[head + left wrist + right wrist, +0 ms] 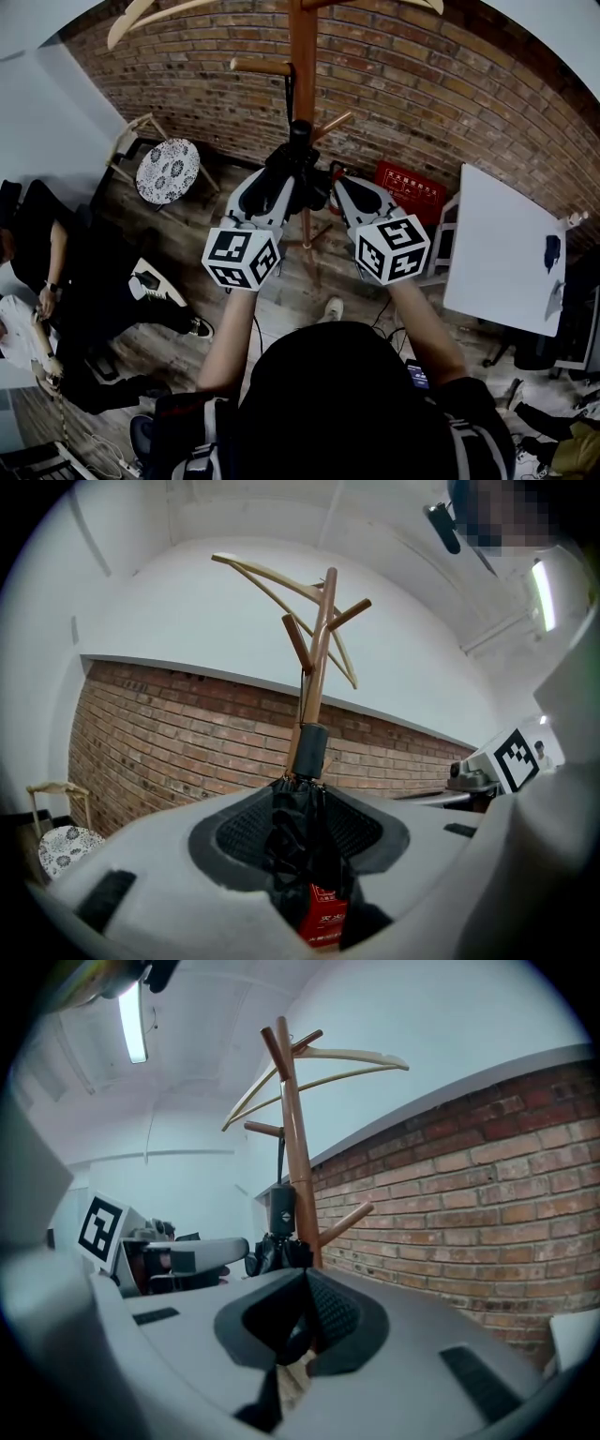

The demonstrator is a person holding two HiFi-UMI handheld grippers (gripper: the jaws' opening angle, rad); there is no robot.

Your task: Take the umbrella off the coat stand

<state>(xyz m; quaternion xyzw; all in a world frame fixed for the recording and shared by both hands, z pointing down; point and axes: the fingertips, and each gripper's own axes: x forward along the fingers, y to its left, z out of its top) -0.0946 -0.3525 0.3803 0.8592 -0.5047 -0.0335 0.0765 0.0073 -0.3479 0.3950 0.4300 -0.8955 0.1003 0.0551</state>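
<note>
Black folded umbrella (298, 850) clamped by left tongs (302, 808), hung upright against pole of wooden coat stand (317, 667), handle (308, 750) uppermost. Right tongs (305, 1277) pressed together, nothing gripped, held just beside umbrella. Brick wall (450, 84) seen behind.

Both arms reach forward and up, elbows bent, left forearm (225, 342) and right forearm (424, 328) bare.

Left gripper (283, 180) and right gripper (332, 186) sit side by side, noses angled in toward each other, tips near but apart. The left marker cube (241, 258) and right marker cube (394, 248) face the head camera.

Left jaws: closed on the folded black umbrella (298, 841), its fabric pinched between the pads.

Right jaws: tips meeting. A dark patch lower in the gap cannot be identified.
</note>
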